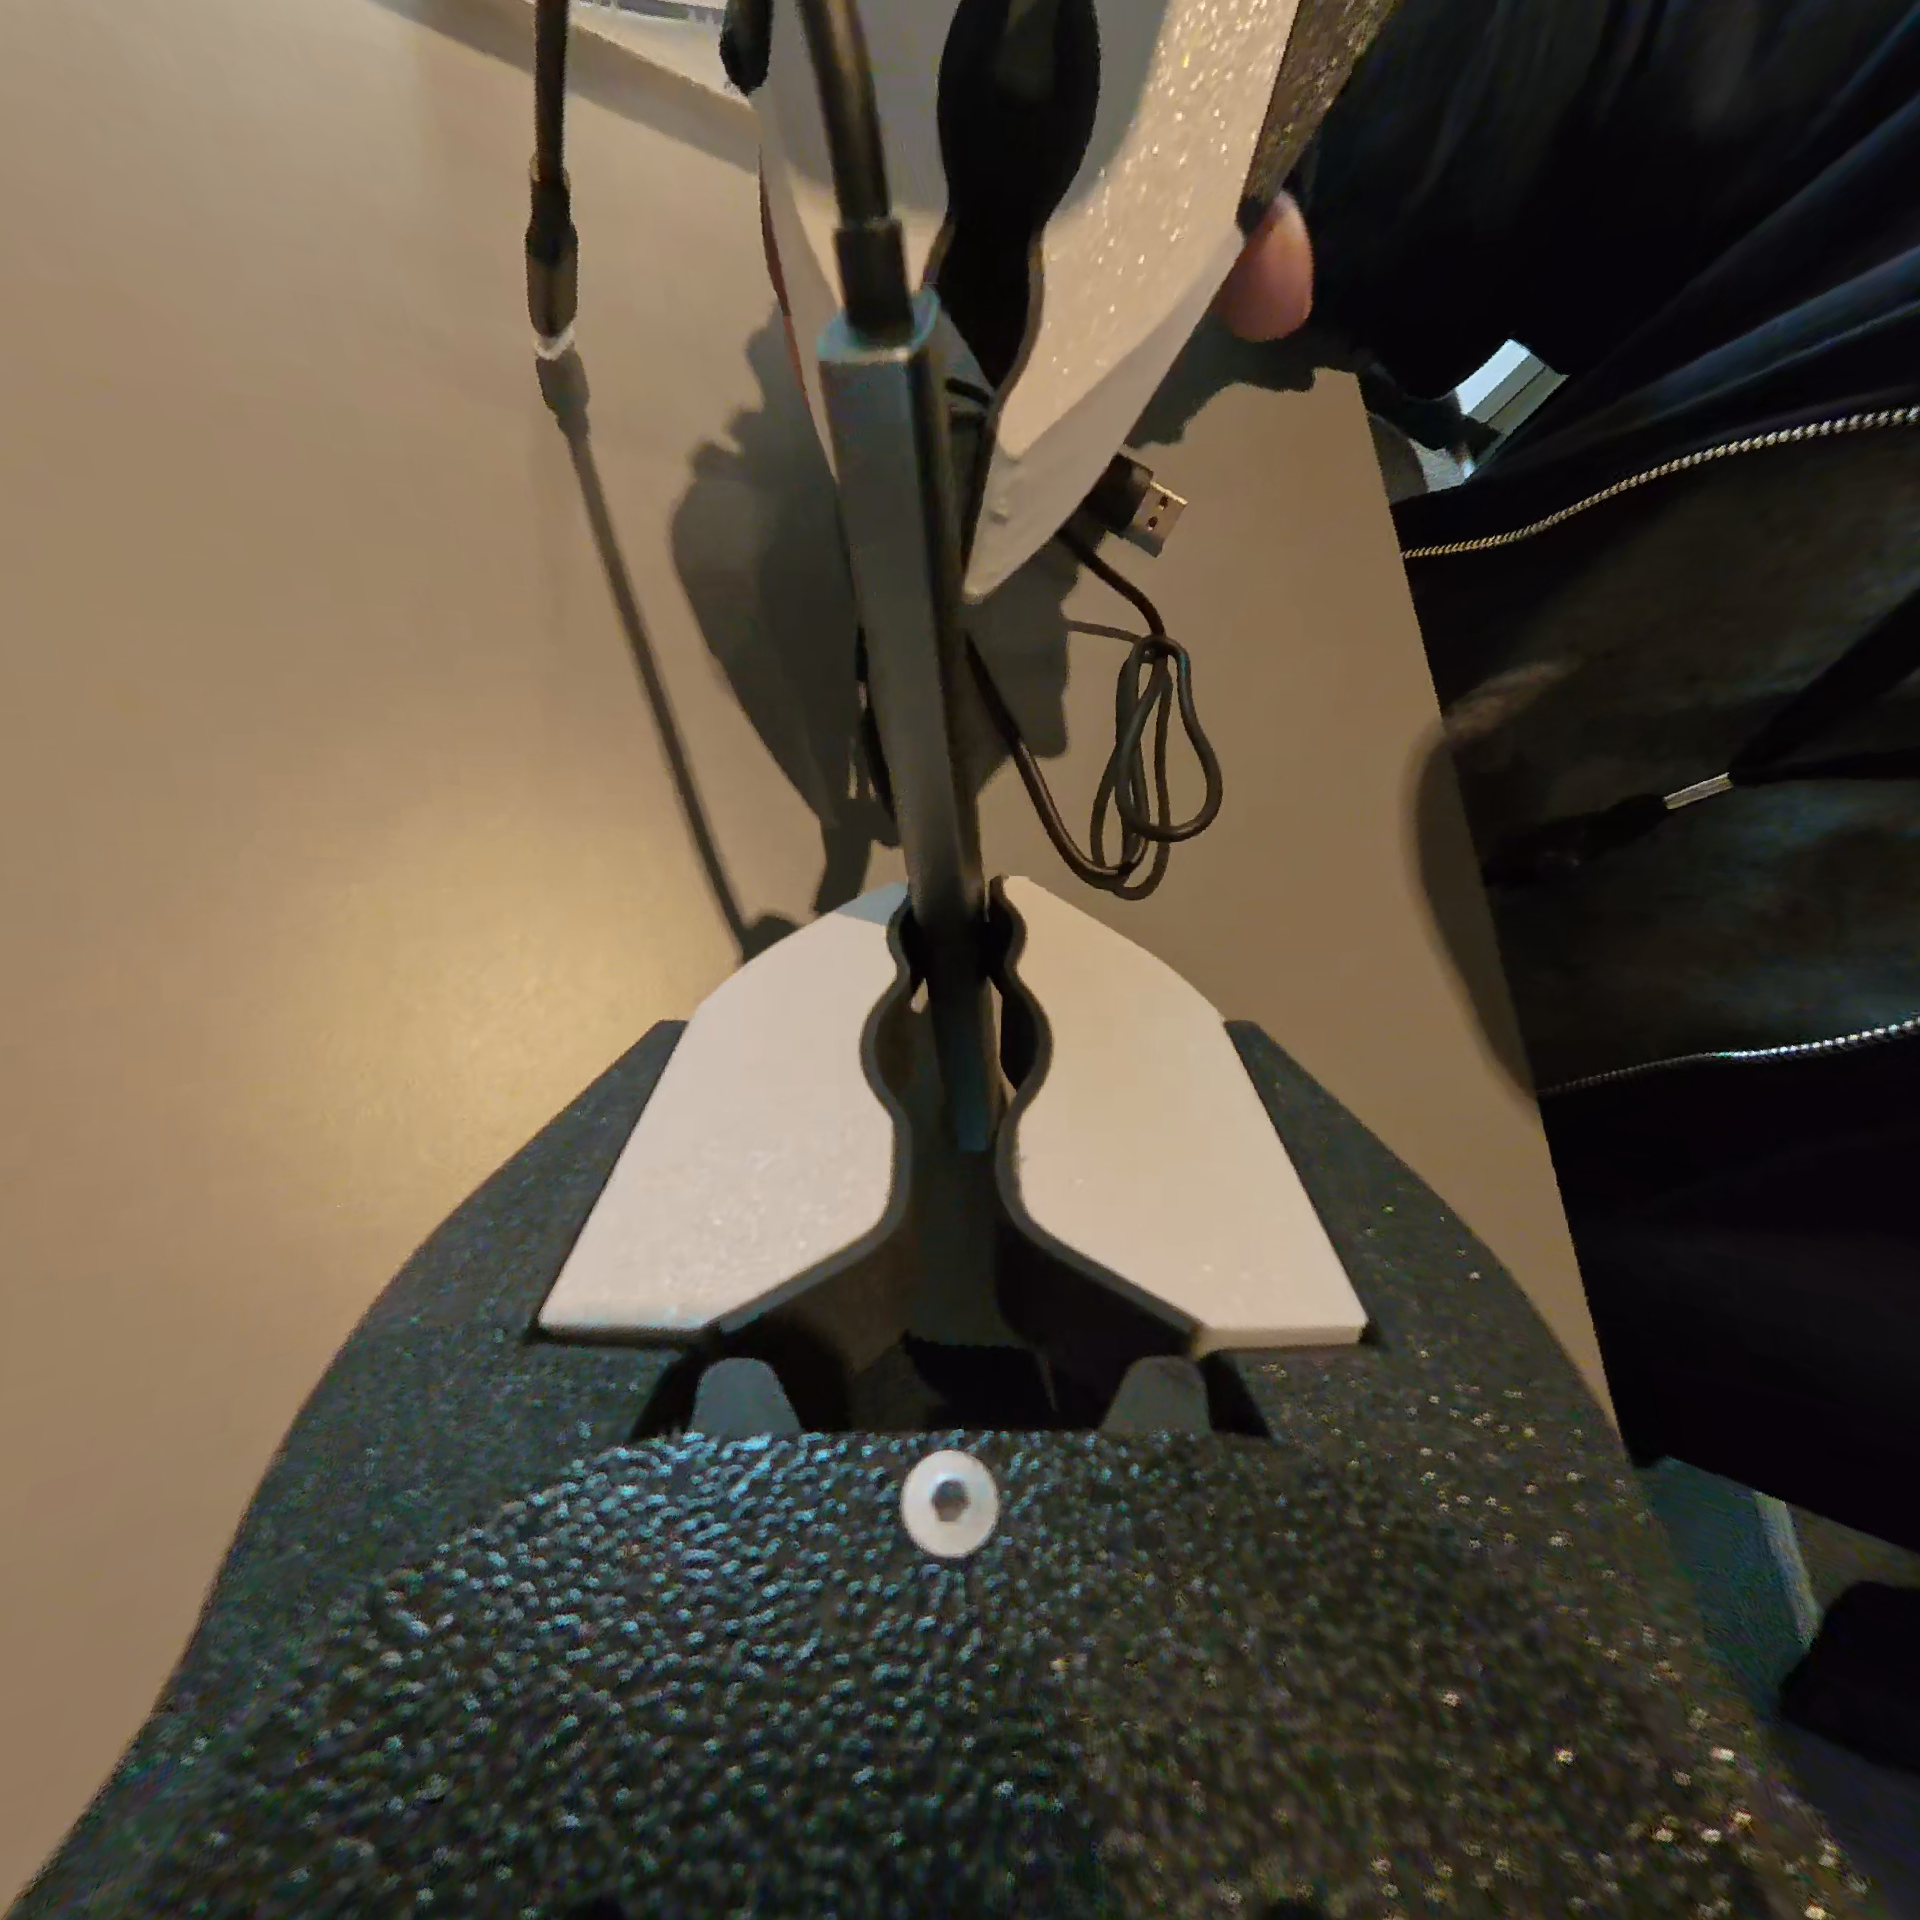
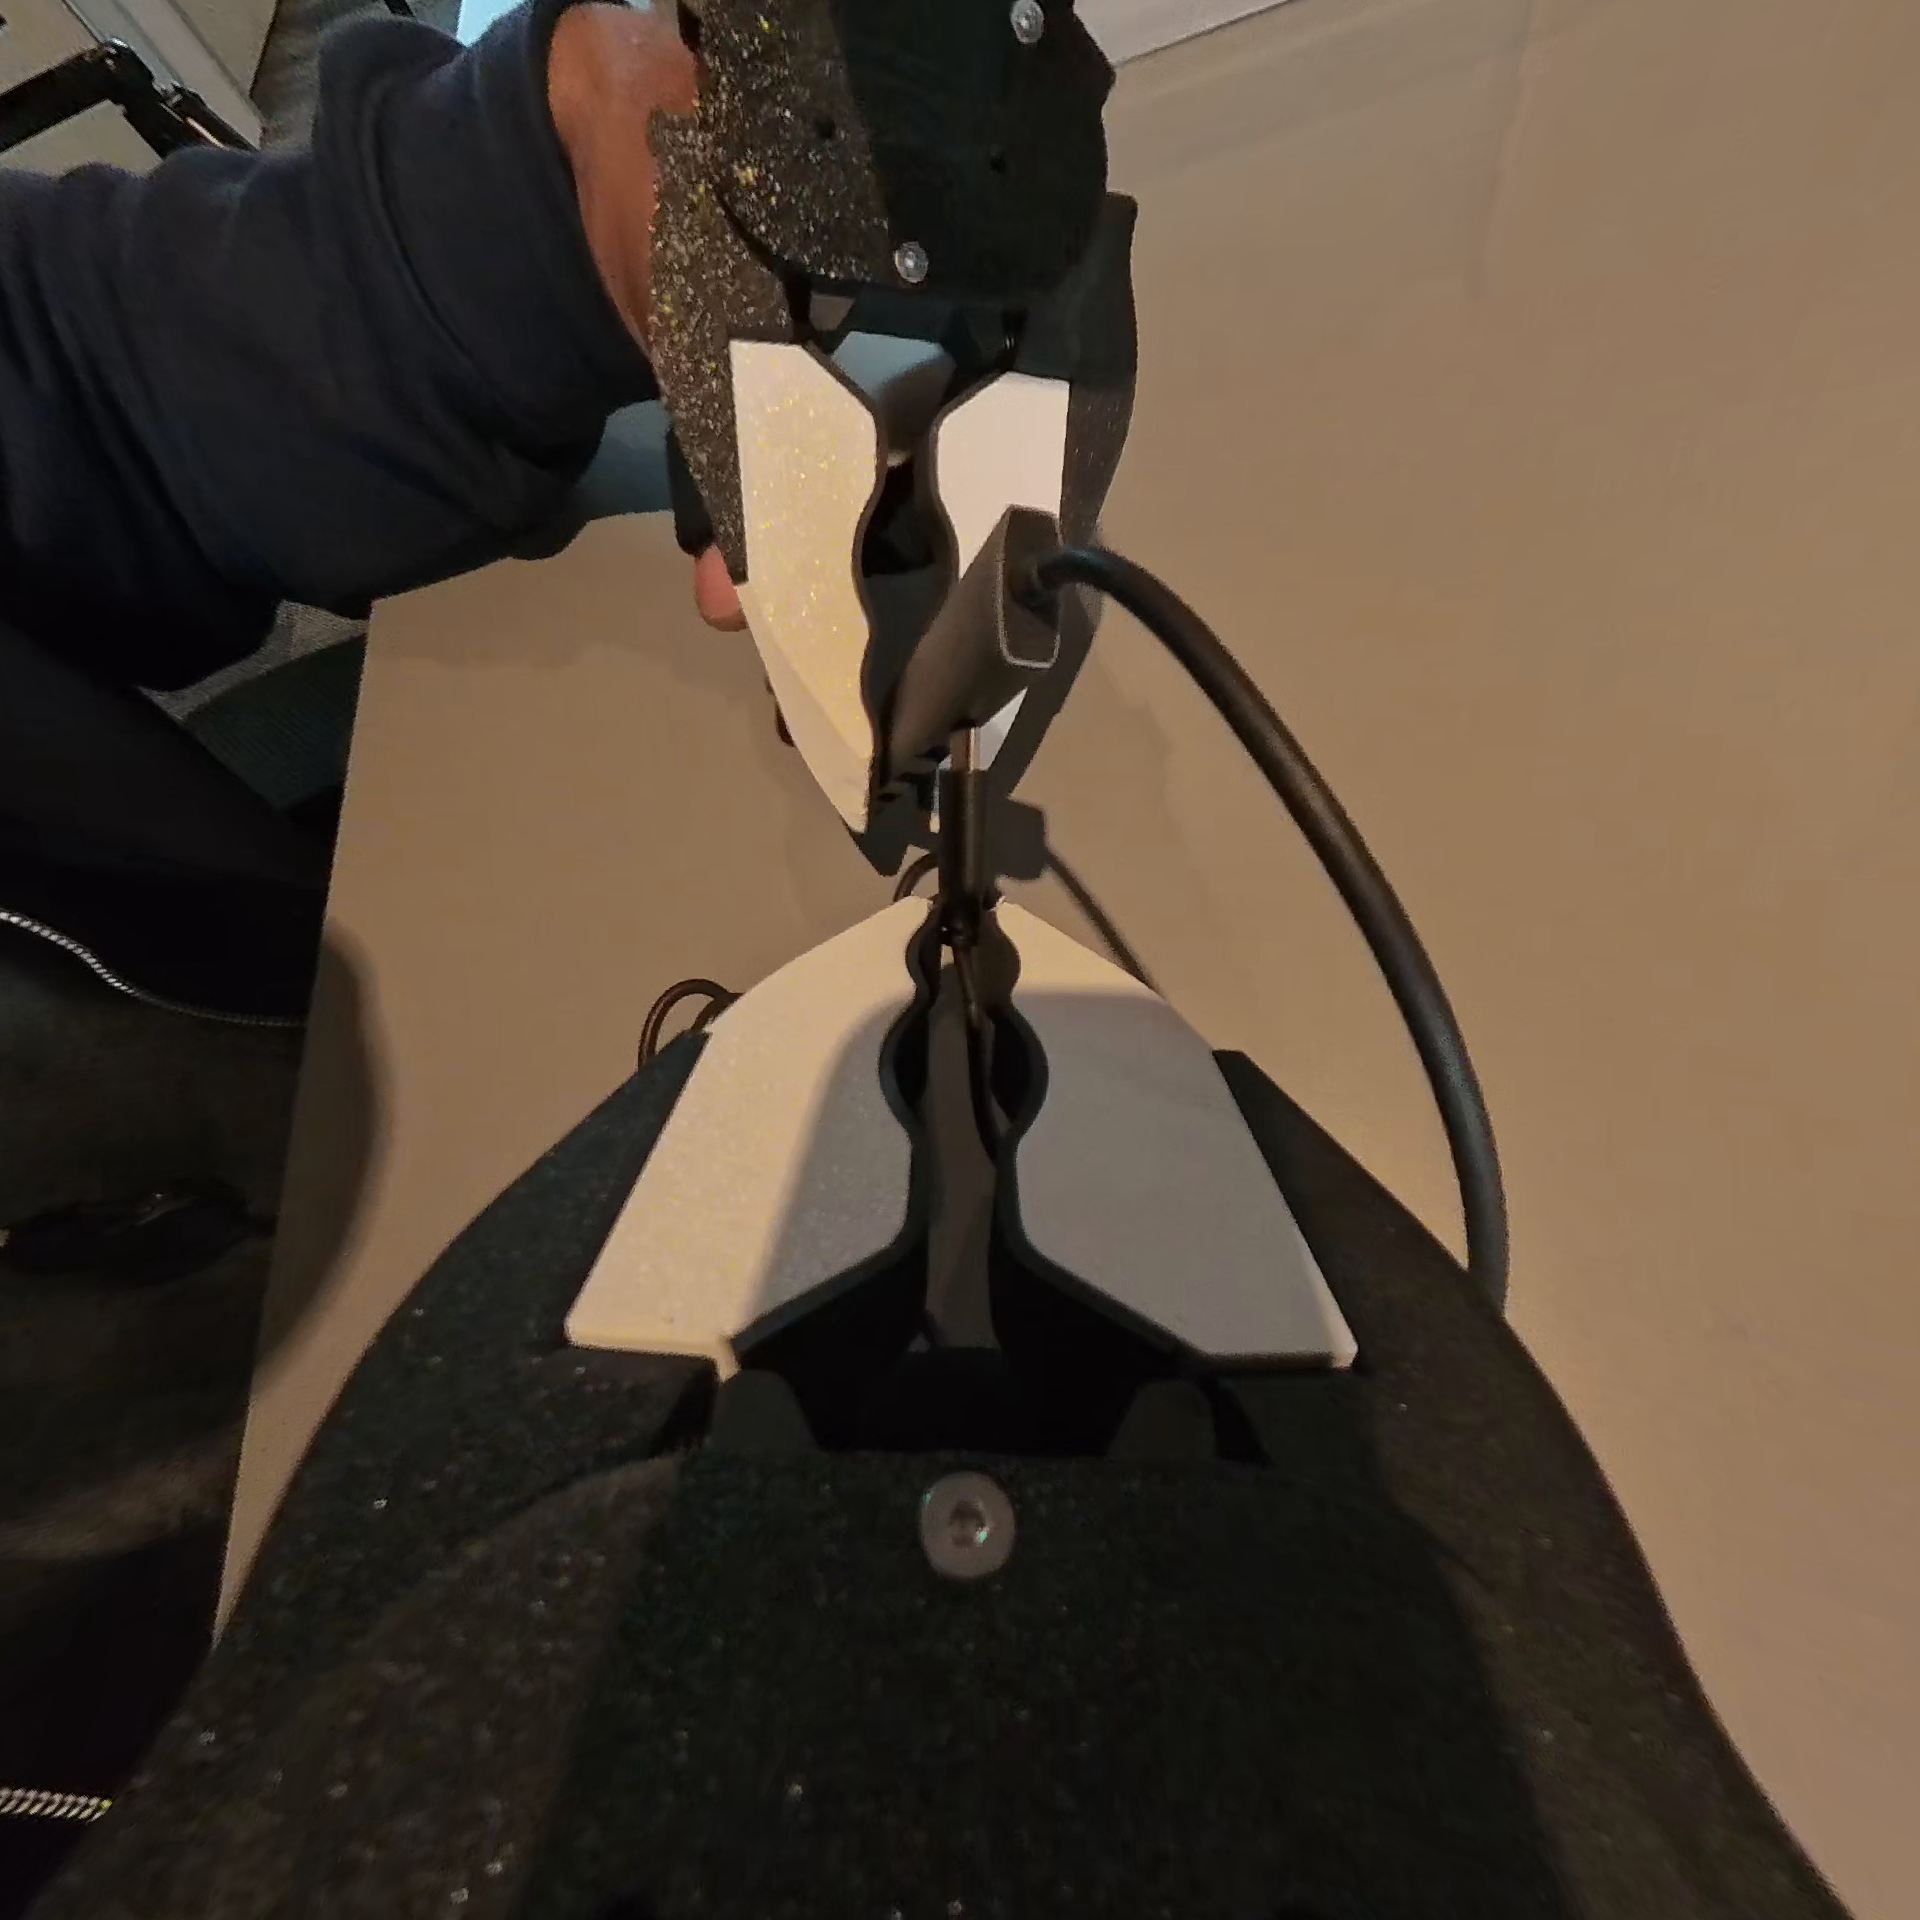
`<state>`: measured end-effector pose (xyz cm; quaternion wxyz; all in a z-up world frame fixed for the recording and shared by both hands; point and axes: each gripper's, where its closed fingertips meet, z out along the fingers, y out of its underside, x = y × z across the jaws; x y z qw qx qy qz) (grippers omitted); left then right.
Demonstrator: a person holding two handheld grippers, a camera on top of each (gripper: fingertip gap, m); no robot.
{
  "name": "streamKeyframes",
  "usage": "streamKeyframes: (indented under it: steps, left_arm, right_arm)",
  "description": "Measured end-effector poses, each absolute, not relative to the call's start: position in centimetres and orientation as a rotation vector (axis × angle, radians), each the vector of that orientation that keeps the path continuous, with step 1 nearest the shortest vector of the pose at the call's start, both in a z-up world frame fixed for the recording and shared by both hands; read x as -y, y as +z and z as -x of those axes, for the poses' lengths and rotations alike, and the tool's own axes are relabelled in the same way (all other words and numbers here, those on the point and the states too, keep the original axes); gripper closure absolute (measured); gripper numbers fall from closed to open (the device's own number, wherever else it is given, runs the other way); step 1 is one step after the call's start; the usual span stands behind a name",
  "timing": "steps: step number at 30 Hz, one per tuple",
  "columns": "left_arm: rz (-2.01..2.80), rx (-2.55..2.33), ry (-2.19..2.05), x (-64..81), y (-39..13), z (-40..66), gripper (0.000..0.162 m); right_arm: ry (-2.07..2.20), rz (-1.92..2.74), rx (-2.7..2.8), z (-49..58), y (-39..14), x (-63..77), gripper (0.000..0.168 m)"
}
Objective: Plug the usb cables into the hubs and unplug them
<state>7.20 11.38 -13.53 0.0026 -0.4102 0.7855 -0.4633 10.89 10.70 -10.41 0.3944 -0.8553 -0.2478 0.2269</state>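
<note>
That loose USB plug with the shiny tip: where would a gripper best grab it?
Probably on the USB plug's black shell, just behind the metal tip, pinching its two broad flat faces. The shell is wider and stiffer than the thin cable trailing from it. Come in from the cable end or the side, so the tip stays bare to slide into the hub.

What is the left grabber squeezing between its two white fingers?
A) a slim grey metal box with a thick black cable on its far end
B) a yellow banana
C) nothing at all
A: the left gripper is shut on the slim grey metal hub, which sticks out past the fingertips, with the thick black cable coming out of its far end.
</note>
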Motion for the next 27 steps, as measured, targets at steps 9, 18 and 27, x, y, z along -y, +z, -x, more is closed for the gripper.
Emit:
streamKeyframes:
  steps: [9,18,27]
  left_arm:
    - [1.240,-2.433,-1.491,-11.0,-12.8,-7.4,0.149]
    - [1.168,-2.448,-1.440,-10.9,-12.5,-7.5,0.152]
    - [1.147,-2.484,-1.279,-10.6,-12.5,-7.5,0.152]
  right_arm:
    - [0.562,2.172,0.651,-10.6,-10.4,-10.5,0.162]
    - [0.574,2.185,0.681,-10.3,-10.3,-10.0,0.162]
    - [0.543,2.208,0.712,-9.8,-10.2,-9.6,0.162]
